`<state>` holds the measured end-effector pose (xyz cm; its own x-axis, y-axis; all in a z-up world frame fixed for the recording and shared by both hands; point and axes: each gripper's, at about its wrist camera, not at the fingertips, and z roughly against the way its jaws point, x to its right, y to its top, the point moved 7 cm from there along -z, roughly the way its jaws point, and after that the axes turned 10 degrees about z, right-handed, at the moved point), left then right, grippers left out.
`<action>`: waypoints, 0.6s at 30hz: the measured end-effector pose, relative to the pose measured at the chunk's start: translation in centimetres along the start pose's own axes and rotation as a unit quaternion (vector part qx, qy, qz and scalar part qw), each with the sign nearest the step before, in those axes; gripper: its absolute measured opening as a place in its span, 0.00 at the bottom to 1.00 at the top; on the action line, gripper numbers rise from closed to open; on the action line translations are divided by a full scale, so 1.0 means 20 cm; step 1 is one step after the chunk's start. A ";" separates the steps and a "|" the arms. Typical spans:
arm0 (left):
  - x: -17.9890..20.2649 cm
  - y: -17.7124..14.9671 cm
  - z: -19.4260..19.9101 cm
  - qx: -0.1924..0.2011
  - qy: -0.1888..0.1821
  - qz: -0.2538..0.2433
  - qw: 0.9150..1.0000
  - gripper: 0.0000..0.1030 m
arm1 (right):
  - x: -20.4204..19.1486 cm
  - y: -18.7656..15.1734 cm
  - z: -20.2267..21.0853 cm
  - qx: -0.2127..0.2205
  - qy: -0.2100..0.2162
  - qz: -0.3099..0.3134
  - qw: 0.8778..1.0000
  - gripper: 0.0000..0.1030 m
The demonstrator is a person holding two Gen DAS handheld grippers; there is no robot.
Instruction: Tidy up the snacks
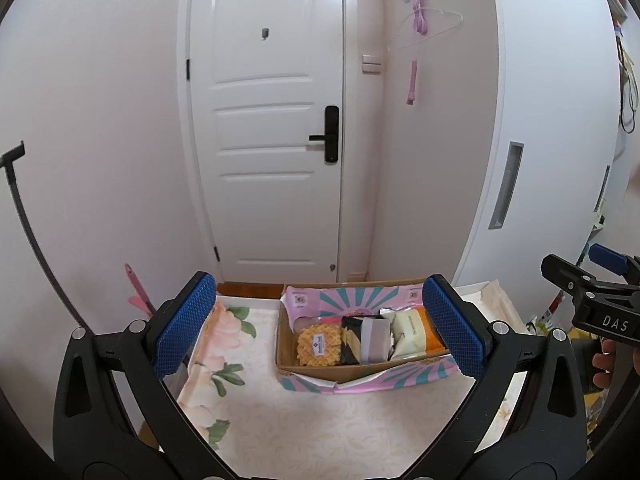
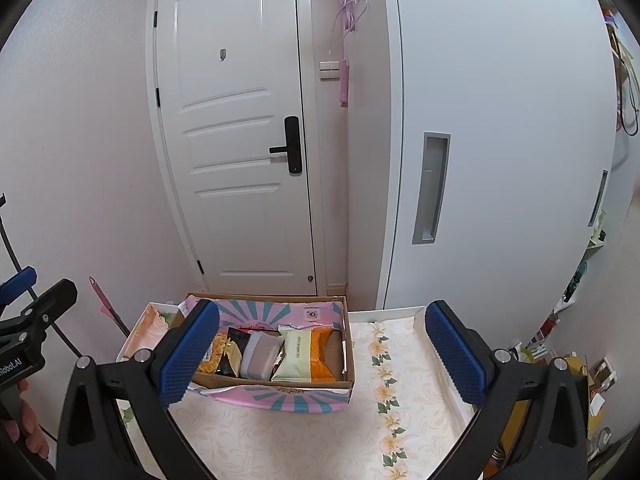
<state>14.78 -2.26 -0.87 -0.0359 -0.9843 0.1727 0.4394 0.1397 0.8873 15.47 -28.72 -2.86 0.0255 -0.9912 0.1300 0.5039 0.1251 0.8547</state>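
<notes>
Left gripper (image 1: 320,330) spread wide, blue pads (image 1: 182,326) well apart, nothing between them but air. Right gripper (image 2: 322,354) likewise gaping, pads (image 2: 456,354) far apart, nothing held.

Ahead of the left gripper, toward its right finger: cardboard snack box (image 1: 316,376) with pink-and-teal sunburst flaps, standing on a floral tablecloth (image 1: 320,432). Near right corner of the box partly hidden behind the right pad. In the right wrist view, same box (image 2: 280,398) ahead and toward the left finger, left pad overlapping its near left corner.

Packed upright in a row inside, as seen between the left gripper's fingers: round waffle cookie pack (image 1: 318,346) nearest the left pad, then a black-and-yellow packet (image 1: 350,340), a grey-brown packet (image 1: 374,340), a pale cream packet (image 1: 408,332), and an orange packet (image 1: 430,330) up against the right pad's side. All touching, side by side.

Beyond the box: white panelled door (image 1: 264,120) with black lever lock (image 1: 330,134). Off past the right finger: white sliding cupboard door (image 2: 480,140) with recessed handle. Pink hanger and cord (image 1: 416,28) hanging on the wall between the two doors.

Right gripper's black body (image 1: 596,300) at the far right edge of the left wrist view, fingers of a hand (image 1: 608,360) beneath it.
</notes>
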 end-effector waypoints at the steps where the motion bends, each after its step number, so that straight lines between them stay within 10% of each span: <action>1: 0.00 0.00 0.00 0.000 0.000 0.000 1.000 1.00 | 0.00 0.00 0.00 -0.001 0.000 0.000 1.000 0.99; 18: -0.01 0.00 -0.01 -0.001 0.002 0.002 1.000 1.00 | 0.00 0.00 0.00 -0.001 0.001 0.000 1.000 0.99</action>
<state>14.94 -2.09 -0.95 -0.0303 -0.9842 0.1742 0.4407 0.1433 0.8862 15.51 -28.76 -2.84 0.0278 -0.9912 0.1293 0.5051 0.1255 0.8539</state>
